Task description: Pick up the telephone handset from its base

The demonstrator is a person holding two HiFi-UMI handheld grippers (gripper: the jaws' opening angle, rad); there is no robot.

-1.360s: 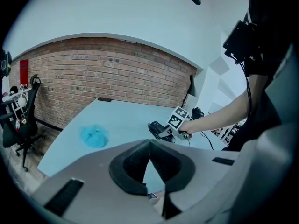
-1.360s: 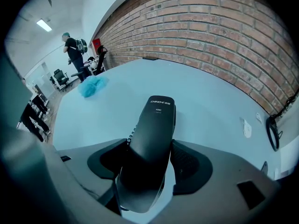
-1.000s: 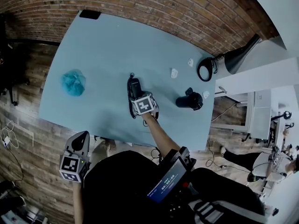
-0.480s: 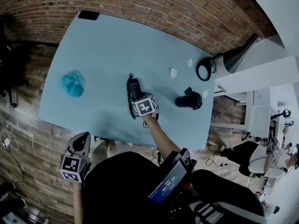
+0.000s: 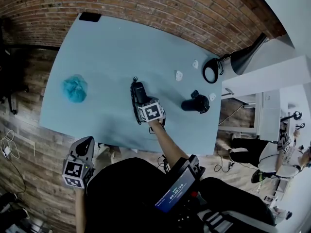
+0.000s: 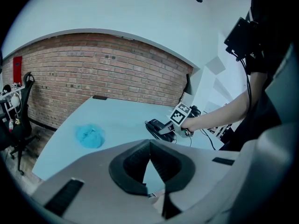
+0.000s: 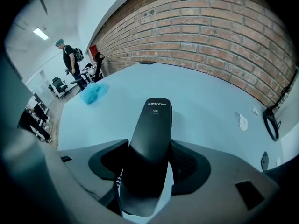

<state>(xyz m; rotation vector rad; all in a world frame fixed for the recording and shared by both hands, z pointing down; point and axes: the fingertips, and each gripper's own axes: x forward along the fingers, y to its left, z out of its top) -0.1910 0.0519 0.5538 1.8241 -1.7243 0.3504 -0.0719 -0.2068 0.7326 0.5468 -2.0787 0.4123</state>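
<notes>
Handset (image 7: pixel 156 111) sits clamped between the right claw's (image 7: pixel 149 146) jaws, which have just been closing, above its base (image 6: pixel 156 128); beyond the tips lies blue table (image 7: pixel 205 101), farther left a blue bundle (image 7: pixel 95 91); left claw (image 6: pixel 149 146) pinched together, empty

This is looking like an office workroom. A brick wall (image 5: pixel 146 8) is backing the table (image 5: pixel 107 47); an office chair (image 6: pixel 24 108) is standing beyond.
</notes>
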